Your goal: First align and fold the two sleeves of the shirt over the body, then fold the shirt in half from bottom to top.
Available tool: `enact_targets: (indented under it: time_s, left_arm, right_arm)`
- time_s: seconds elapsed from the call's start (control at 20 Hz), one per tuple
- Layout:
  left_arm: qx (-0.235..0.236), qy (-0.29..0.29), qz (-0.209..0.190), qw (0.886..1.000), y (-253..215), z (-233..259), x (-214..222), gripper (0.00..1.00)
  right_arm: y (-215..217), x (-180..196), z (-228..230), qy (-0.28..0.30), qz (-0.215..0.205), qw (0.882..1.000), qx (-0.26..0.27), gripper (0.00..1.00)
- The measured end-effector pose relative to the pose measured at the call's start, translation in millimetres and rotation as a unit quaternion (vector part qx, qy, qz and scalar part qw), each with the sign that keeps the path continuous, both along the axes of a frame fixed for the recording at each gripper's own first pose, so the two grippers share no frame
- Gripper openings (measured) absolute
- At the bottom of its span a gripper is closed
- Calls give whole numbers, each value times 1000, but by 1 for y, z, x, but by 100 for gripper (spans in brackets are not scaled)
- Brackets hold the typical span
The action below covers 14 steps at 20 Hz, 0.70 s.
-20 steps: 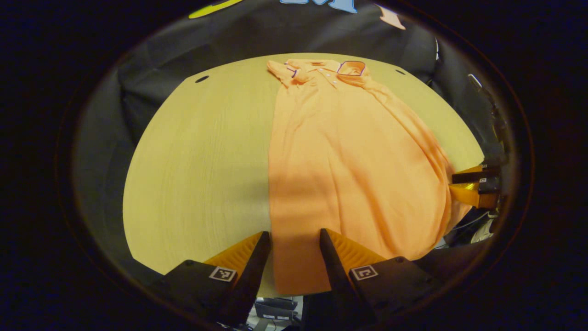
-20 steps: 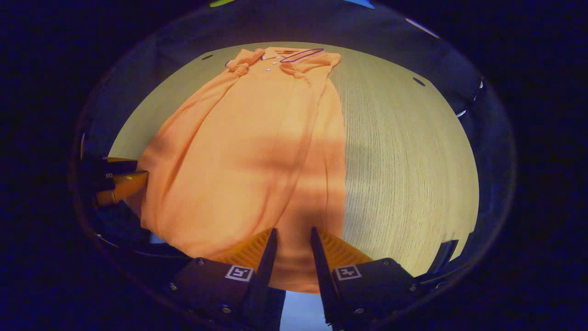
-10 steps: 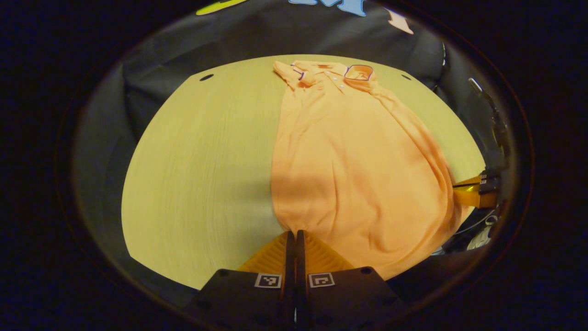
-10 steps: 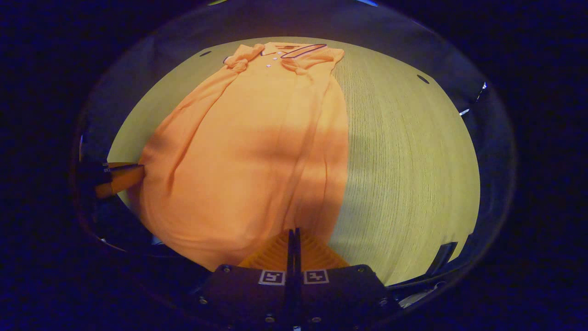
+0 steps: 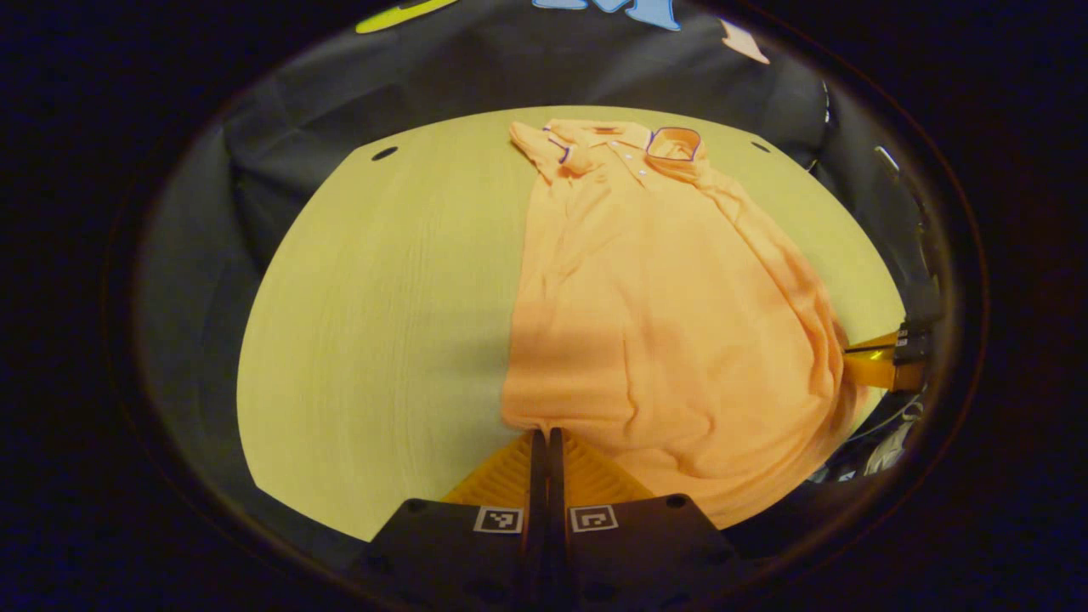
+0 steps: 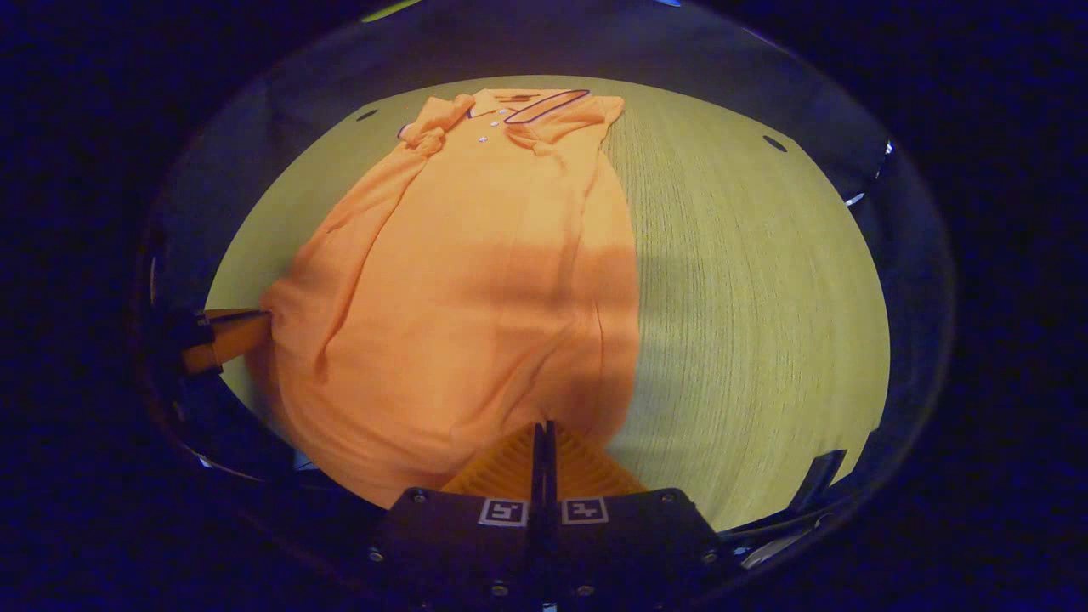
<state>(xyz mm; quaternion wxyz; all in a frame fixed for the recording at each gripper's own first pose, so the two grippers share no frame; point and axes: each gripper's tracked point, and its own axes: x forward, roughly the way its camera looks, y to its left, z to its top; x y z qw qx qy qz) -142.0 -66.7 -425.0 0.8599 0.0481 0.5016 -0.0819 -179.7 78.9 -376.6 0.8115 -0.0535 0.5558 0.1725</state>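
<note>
Both hem corners pinched, collar far at 12 o'clock

Left gripper (image 5: 544, 435) and right gripper (image 6: 541, 427) clamped on orange polo shirt (image 5: 663, 297) hem; sleeves tucked over body, long axis running away across wooden table (image 5: 382, 297).

— What's under my tongs?
— A pale wood table (image 5: 374, 280), round at the far edge, small dark holes near that rim.
— And on it?
— An orange shirt (image 5: 663, 289), lying lengthwise right of centre, collar at the top.
</note>
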Motion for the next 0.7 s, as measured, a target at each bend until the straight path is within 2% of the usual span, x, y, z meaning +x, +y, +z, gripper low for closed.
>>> enact_targets:
  time_s: [0.25, 0.6, 0.65, 0.7]
  left_arm:
    - [-14, -38, 10, 999, -6, 25, 74, 7]
    - [-22, -71, 22, 997, -22, 45, 176, 3]
    - [-28, -76, 25, 996, -27, 48, 193, 8]
    - [-30, -82, 28, 996, -30, 51, 212, 6]
  right_arm:
    - [14, 62, 22, -37, -4, 999, 16, 0]
    - [30, 184, 49, -95, -12, 995, 31, 0]
    - [32, 203, 54, -103, -16, 994, 36, 0]
    - [35, 222, 58, -111, -21, 993, 41, 0]
